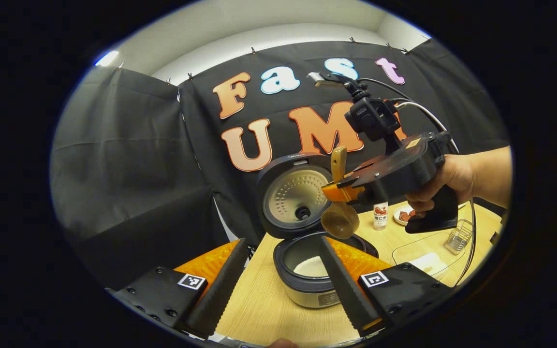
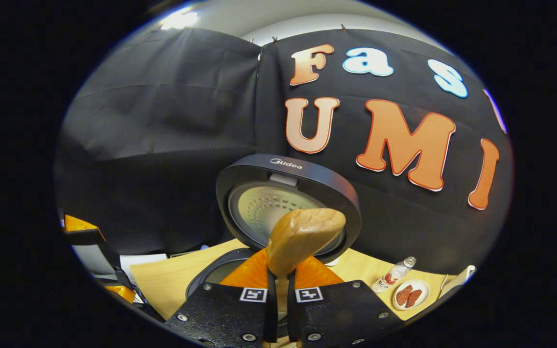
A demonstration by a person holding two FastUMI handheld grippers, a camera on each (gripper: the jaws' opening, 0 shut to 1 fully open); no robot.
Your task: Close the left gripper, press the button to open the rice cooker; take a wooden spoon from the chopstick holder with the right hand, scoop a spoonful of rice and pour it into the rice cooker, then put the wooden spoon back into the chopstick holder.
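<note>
The rice cooker (image 1: 307,285) stands on the wooden table with its lid (image 1: 298,195) raised, and white rice (image 1: 310,266) lies in the pot. My left gripper (image 1: 278,290) is open, one finger on either side of the cooker's front, touching nothing. A hand holds my right gripper (image 1: 339,192) above the pot, shut on the wooden spoon (image 1: 340,220). The spoon's bowl hangs down over the pot opening and its handle points up. In the right gripper view, my right gripper (image 2: 281,280) clamps the spoon handle (image 2: 302,237) in front of the lid (image 2: 259,179).
Right of the cooker stand a small bottle (image 1: 380,216), a plate with red pieces (image 1: 404,215), a small wire holder (image 1: 458,237) and a clear tray with rice (image 1: 426,261). The bottle (image 2: 394,275) and plate (image 2: 410,295) also appear in the right gripper view. Black cloth walls close in behind.
</note>
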